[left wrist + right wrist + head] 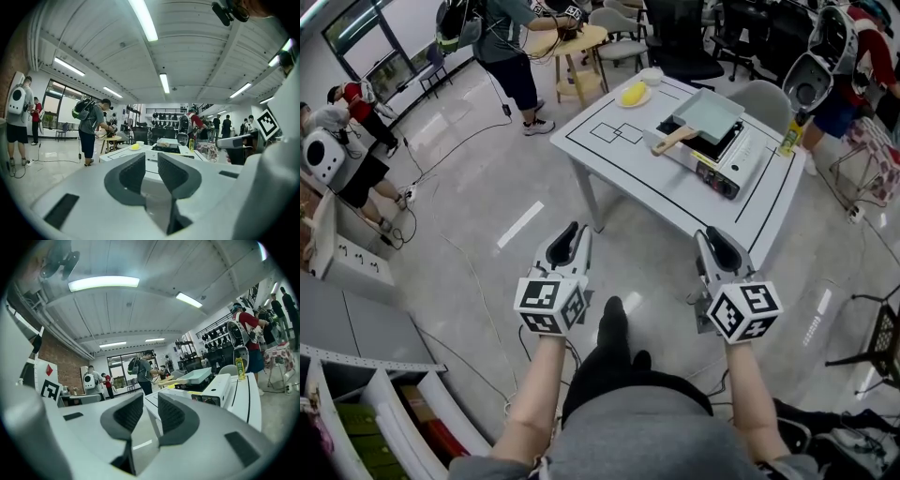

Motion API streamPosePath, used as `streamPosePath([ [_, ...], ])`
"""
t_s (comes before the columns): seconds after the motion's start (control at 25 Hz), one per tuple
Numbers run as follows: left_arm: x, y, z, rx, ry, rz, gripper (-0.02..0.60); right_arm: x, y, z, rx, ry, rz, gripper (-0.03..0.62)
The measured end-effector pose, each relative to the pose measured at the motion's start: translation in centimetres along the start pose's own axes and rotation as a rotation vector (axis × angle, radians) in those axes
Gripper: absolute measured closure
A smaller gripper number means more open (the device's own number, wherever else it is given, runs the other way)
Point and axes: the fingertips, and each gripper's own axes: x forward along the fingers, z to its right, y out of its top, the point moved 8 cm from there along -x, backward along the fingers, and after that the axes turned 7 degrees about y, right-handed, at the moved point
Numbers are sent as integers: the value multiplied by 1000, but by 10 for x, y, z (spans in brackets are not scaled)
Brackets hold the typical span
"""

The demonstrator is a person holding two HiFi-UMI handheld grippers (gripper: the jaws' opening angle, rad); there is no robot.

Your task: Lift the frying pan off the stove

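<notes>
The frying pan (710, 113) is square and pale green with a wooden handle (674, 141). It rests on a white portable stove (724, 159) on a white table (647, 183) some way ahead of me. Both grippers hang over the floor, short of the table. My left gripper (575, 231) and right gripper (709, 235) are open and hold nothing. In the left gripper view the left gripper (151, 171) points at the distant stove (165, 146). The right gripper (150, 413) faces the pan (200, 376) on the stove (216, 389), closer and to its right.
On the table stand a plate with a yellow thing (633, 95), a white bowl (652, 75) and a yellow-green bottle (788, 139). A grey chair (765, 99) stands behind it. A person (508, 56) stands by a round wooden table (572, 43). Cables lie on the floor; shelves sit lower left.
</notes>
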Motion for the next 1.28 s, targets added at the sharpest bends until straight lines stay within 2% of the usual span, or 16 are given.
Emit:
streamPosePath([
  [0.32, 56, -1, -23, -2, -33, -15, 474, 45, 3, 25, 48, -19, 1, 456],
  [0.64, 157, 13, -58, -18, -95, -19, 466, 116, 19, 65, 109, -87, 11, 437],
  [1.0, 262, 35, -88, -16, -223, -31, 466, 171, 37, 100, 193, -217, 46, 421],
  [1.28, 316, 38, -82, -20, -350, -53, 466, 181, 41, 116, 255, -311, 89, 419],
])
